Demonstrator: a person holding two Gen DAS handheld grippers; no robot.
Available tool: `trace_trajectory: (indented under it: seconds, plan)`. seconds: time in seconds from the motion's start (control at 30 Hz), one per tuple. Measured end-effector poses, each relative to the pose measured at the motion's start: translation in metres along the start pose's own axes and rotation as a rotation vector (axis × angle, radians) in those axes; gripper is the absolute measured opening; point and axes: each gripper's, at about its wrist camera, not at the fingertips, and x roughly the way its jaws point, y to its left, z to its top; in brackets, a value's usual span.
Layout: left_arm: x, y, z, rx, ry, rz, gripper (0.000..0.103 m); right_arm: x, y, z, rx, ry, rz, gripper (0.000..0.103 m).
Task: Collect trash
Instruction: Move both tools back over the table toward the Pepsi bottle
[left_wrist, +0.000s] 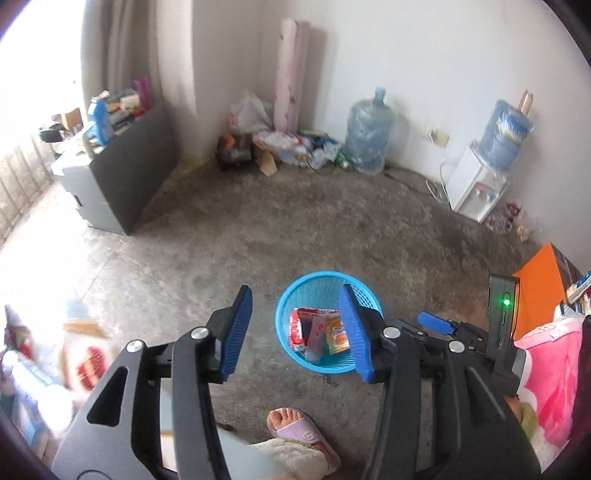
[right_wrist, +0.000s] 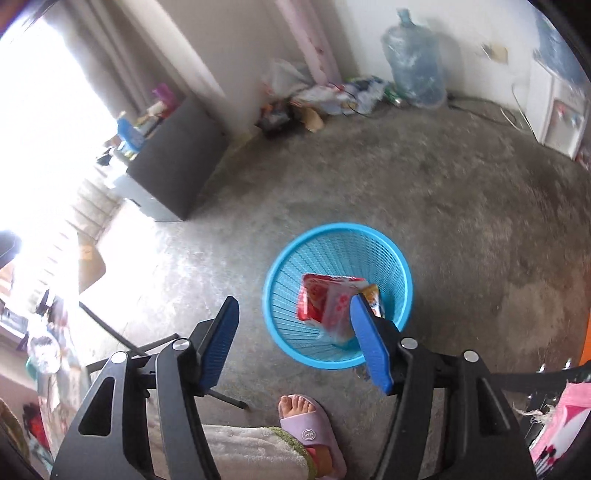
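Two grippers are hanging over the floor with nothing between their pads. My left gripper (left_wrist: 295, 332) is standing with its jaws apart, and so is my right gripper (right_wrist: 295, 343), which is also showing in the left wrist view at about three o'clock.

Moving outward, the blue mesh basket (left_wrist: 291, 295) is sitting on the concrete floor (left_wrist: 258, 229), just beyond the fingertips toward twelve o'clock. Inside it several pieces of trash are lying together: a red snack wrapper (right_wrist: 314, 299), a pink-printed packet (right_wrist: 338, 306) and an orange sachet (left_wrist: 338, 334). So the trash I can see is already resting in the basket.

At six o'clock a person's foot in a lilac slipper (right_wrist: 306, 417) is standing near the basket.

I am judging the risks from here. The basket looks light, and a careless sweep of either gripper could clip its rim and tip the wrappers back out. More clutter (left_wrist: 295, 144) is lying against the far wall at twelve o'clock, near a large water bottle (left_wrist: 369, 129); reaching there could snag the cable on the floor beside it.
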Motion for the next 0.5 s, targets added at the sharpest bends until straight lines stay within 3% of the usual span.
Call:
trace_trajectory:
  seconds: [0.3,0.5]
  plan:
    - [-0.126,0.049,-0.069,-0.105,-0.155,0.137,0.058,-0.057,0.06,-0.016,-0.159,-0.057,0.075,0.07]
    - [-0.177,0.078,-0.105,-0.19,-0.219,0.194,0.06,-0.088,0.094,-0.035,-0.227,-0.097,0.109,0.079]
